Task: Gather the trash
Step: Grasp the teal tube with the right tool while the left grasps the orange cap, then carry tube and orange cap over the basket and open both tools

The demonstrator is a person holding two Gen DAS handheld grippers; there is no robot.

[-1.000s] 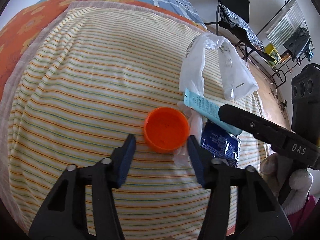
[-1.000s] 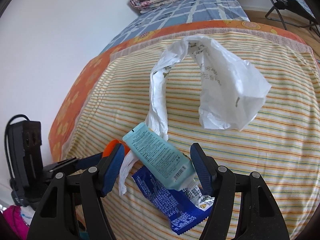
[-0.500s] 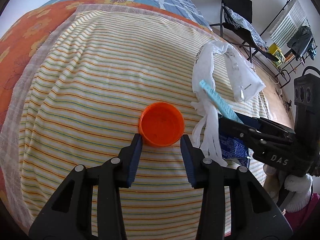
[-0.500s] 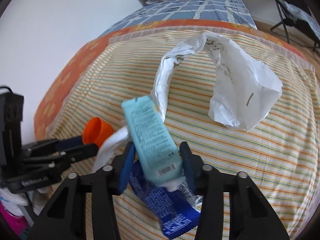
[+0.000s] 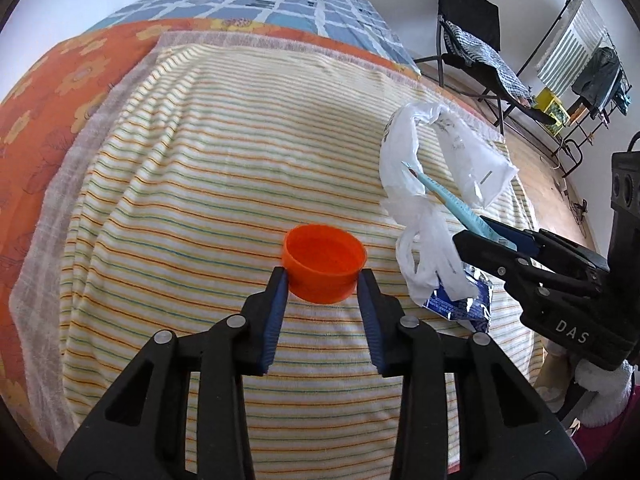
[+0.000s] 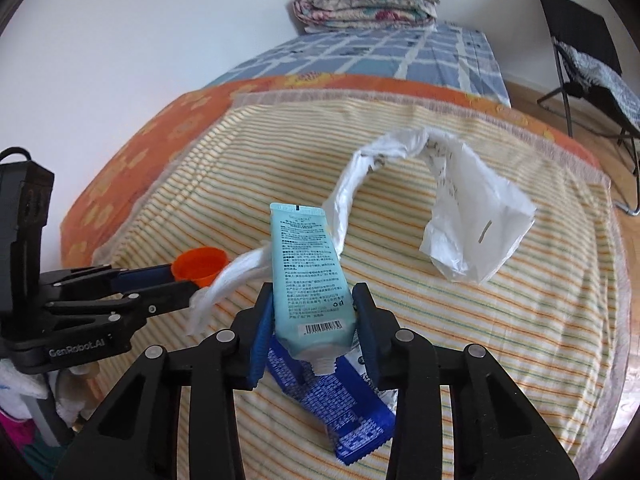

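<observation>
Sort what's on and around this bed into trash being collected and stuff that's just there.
Trash job: orange cap in the closing left gripper; blue tube in the closing right gripper; blue wrapper; white plastic bag.

Just there: folded quilt; black chair; drying rack.

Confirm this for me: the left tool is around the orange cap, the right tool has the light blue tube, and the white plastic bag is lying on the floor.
One thing is wrong: the white plastic bag lies on the striped bedspread, not the floor, as the right wrist view shows. The rest stands: the left tool is closing around the orange cap, and the right tool is closing on the light blue tube.
</observation>
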